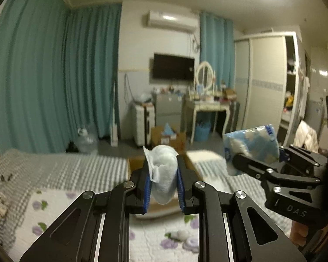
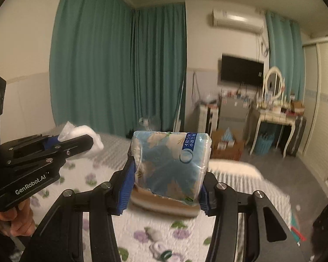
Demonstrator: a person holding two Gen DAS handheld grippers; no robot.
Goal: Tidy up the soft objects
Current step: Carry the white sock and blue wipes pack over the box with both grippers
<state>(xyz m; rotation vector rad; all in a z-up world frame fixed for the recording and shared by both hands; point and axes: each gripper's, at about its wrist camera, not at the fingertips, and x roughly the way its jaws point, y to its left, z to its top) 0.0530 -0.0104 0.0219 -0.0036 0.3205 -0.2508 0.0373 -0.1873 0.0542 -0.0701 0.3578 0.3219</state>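
The left gripper (image 1: pixel 163 180) has its jaws squeezed on one white soft bundle (image 1: pixel 164 170), which fills the narrow gap between the blue pads. The right gripper (image 2: pixel 166 175) has its jaws wider apart, pressed on one blue tissue pack (image 2: pixel 170 163) with a flower print. Both things are held up in the air above the bed (image 1: pixel 54 174), the pack to the right of the bundle. One brown cardboard box (image 2: pixel 164 203) sits on the bed, just below the pack. There are two grippers and two soft things.
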